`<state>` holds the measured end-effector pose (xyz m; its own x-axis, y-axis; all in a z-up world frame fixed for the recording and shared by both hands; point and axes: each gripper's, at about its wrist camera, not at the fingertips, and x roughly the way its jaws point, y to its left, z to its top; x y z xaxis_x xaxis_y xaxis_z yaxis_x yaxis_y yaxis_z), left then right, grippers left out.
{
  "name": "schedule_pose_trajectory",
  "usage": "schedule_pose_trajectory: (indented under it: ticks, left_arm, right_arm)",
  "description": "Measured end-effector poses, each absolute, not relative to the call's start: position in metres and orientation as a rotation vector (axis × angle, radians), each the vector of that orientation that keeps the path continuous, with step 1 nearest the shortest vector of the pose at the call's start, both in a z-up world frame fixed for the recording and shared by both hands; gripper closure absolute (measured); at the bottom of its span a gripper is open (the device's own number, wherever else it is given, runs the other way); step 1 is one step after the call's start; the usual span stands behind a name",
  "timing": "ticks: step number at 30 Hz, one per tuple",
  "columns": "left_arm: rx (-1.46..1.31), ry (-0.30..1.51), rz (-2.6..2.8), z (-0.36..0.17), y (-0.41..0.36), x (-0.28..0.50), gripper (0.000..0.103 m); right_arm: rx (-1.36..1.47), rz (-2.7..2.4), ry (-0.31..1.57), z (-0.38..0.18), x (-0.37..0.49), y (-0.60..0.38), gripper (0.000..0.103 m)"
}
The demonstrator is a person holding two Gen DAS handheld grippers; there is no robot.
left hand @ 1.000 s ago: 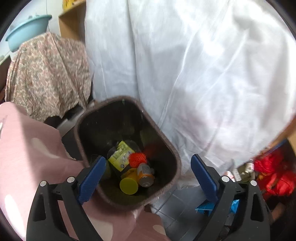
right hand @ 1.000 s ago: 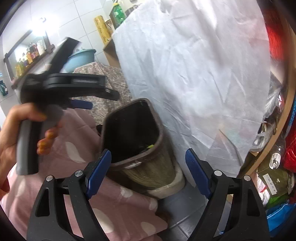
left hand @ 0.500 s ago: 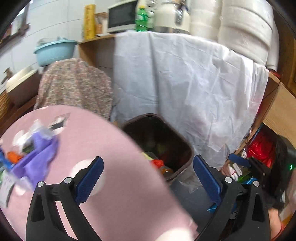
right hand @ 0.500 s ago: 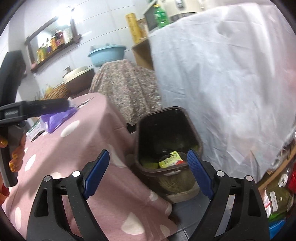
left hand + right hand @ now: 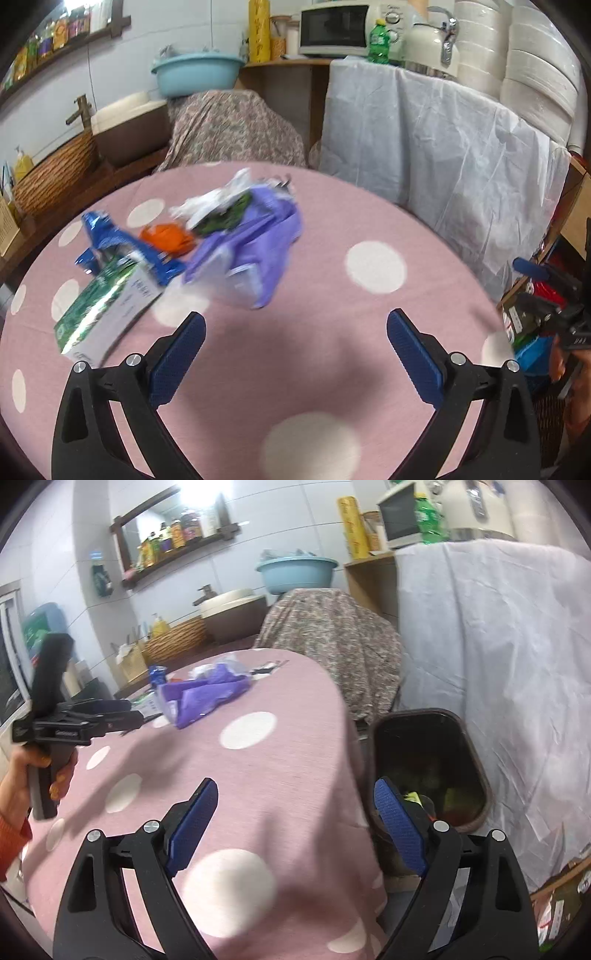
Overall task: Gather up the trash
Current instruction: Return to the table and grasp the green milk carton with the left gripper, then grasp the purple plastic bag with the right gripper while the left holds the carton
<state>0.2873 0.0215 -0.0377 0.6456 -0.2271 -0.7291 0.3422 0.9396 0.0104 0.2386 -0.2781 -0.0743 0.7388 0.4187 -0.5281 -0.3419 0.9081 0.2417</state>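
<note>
On a round surface [image 5: 369, 221] draped in pink cloth with white dots, a loose heap of trash lies toward the far left: a crumpled purple plastic bag [image 5: 255, 240], a green and white carton [image 5: 107, 302] lying flat nearest the left gripper, a blue foil wrapper [image 5: 110, 236], a small orange scrap [image 5: 166, 236] and some white and green crumpled packaging [image 5: 218, 210] behind. The left gripper [image 5: 295, 354] hovers over the near part of the cloth, its blue-padded fingers [image 5: 177, 354] spread wide, having just been opening, with nothing between them. The right gripper [image 5: 295, 823] hangs over the right edge of the surface, its fingers also released, having just been opening, and empty. Just below and right of it, on the floor beside the surface, stands a dark brown plastic waste bin [image 5: 476, 753] with rubbish already at the bottom. In the right view the person's hand [image 5: 22, 786] grips the left gripper's handle at far left. The step in hand looks like reaching for the next piece. To do it well, the left gripper would best travel forward and left toward the heap, pick one item such as the carton at the near edge or the purple bag on top, and close across its narrow side so it does not slip. Soft plastic may drag neighbouring scraps along, so a clean lift straight up seems wise.
</note>
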Motion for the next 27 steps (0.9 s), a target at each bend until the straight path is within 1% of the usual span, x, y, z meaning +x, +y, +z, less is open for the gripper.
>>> schedule_pose_trajectory:
  ticks: [3, 8, 13, 15, 16, 17, 21, 23, 27]
  left_arm:
    - [0.205, 0.821, -0.25, -0.032, 0.058, 0.299, 0.005]
    - [0.278, 0.848, -0.177, -0.024, 0.102, 0.323, 0.005]
    - [0.375, 0.938, -0.132, -0.044, 0.129, 0.351, 0.006]
    - [0.403, 0.962, -0.13, -0.051, 0.136, 0.355, 0.007]
    - [0.415, 0.977, -0.141, -0.055, 0.137, 0.357, 0.009]
    - [0.43, 0.994, -0.156, -0.059, 0.137, 0.359, 0.014]
    - [0.459, 1.026, -0.177, -0.067, 0.131, 0.366, 0.023]
    - [0.464, 1.029, -0.163, -0.069, 0.13, 0.369, 0.03]
    - [0.454, 1.029, -0.158, -0.068, 0.126, 0.37, 0.038]
  right_arm:
    - [0.117, 0.438, 0.613, -0.072, 0.236, -0.266, 0.013]
    - [0.1, 0.463, 0.619, -0.067, 0.234, -0.25, 0.013]
    - [0.099, 0.482, 0.62, -0.065, 0.231, -0.243, 0.013]
    - [0.108, 0.488, 0.628, -0.066, 0.231, -0.242, 0.013]
    - [0.111, 0.49, 0.632, -0.066, 0.232, -0.242, 0.013]
    - [0.111, 0.491, 0.637, -0.066, 0.232, -0.241, 0.013]
    - [0.097, 0.495, 0.643, -0.065, 0.235, -0.236, 0.013]
    - [0.086, 0.5, 0.648, -0.065, 0.238, -0.231, 0.013]
    - [0.069, 0.531, 0.657, -0.063, 0.246, -0.218, 0.013]
